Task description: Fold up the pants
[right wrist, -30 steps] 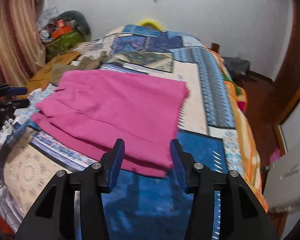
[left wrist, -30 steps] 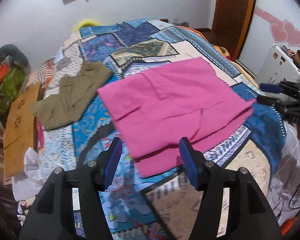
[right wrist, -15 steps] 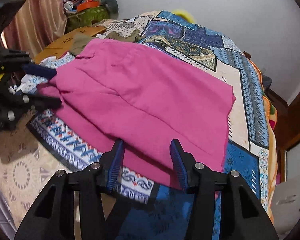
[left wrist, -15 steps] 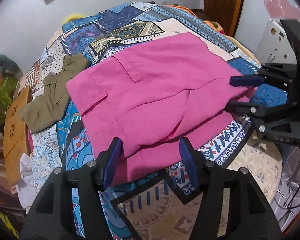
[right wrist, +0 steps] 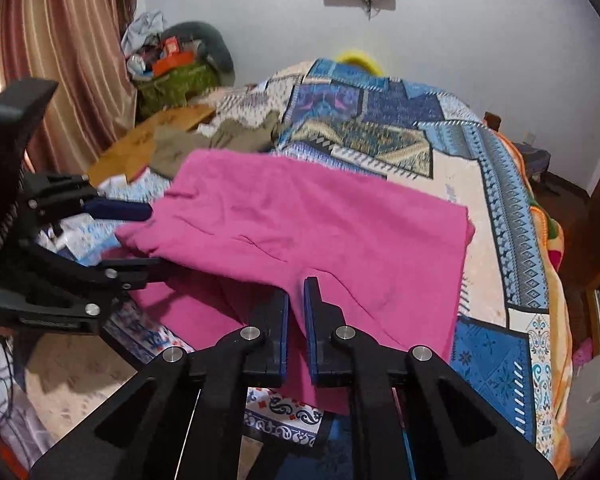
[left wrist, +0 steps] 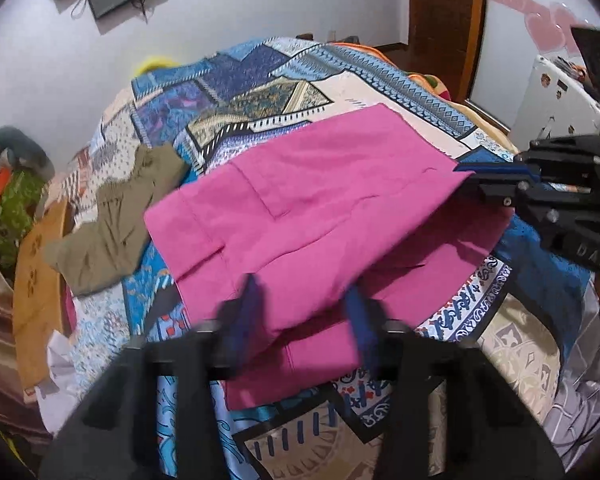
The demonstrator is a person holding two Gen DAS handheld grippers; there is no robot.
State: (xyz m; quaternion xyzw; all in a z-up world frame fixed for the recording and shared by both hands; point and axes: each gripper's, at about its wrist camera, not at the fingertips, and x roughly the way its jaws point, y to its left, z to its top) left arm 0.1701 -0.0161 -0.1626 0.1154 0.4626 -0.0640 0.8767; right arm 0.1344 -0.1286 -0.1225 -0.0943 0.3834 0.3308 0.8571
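Right gripper (right wrist: 296, 312) clamps pink pants (right wrist: 320, 224) near edge; left gripper (left wrist: 304, 312) closing on same hem.

Right gripper (right wrist: 296, 312) just closed on pink pants (right wrist: 312, 224), left gripper (right wrist: 140, 240) at their left edge

1. Right tongs (right wrist: 296, 300) tilt downward, their jaws just closed to a narrow slit pinching pink cloth.
2. Left tongs (left wrist: 304, 304), blurred, tilt downward; their jaws have just been closing, with pink cloth between the fingers.
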